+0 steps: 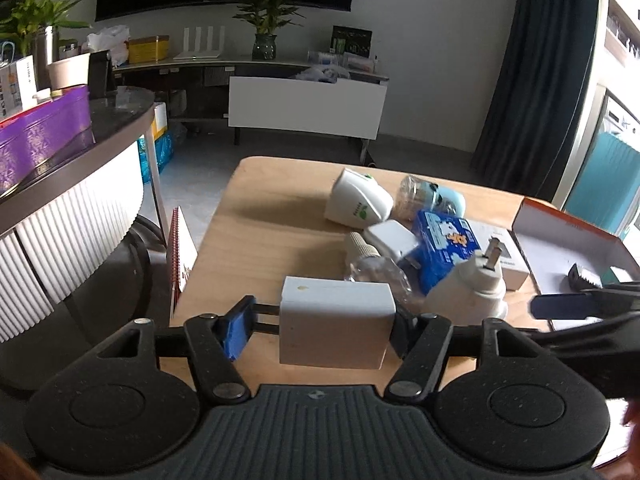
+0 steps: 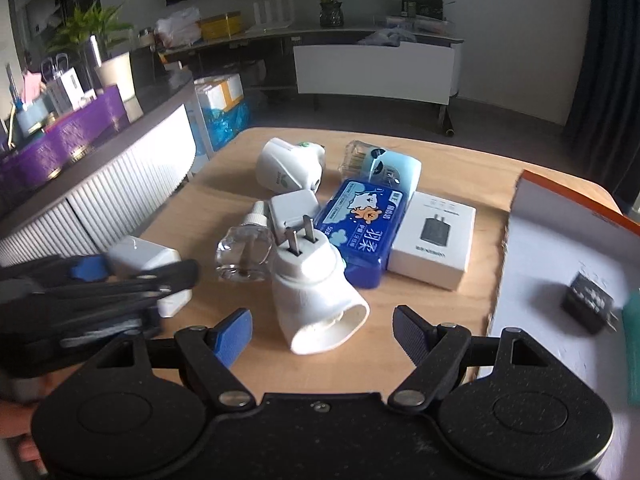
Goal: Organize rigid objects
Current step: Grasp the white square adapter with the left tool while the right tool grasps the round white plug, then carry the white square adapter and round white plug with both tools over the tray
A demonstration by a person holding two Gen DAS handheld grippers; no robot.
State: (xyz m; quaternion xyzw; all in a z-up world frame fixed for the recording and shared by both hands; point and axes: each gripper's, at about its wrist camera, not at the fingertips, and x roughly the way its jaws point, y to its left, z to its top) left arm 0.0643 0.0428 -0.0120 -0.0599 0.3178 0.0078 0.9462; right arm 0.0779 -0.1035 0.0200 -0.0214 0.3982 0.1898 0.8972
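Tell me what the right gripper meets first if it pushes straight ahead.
Most likely the white plug-in device lying just ahead between the open jaws of the right gripper, its prongs pointing away. Depth is uncertain.

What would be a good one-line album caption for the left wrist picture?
Left tool clamps a white charger block above a wooden table cluttered with plugs.

white charger block (image 1: 336,320); white plug-in heater (image 2: 316,292); blue case (image 2: 360,228) with white cartoon print; white box (image 2: 434,240) picturing a black adapter; orange-edged white tray (image 2: 560,248); tan table (image 1: 260,232); blue gripper pads (image 2: 232,340).
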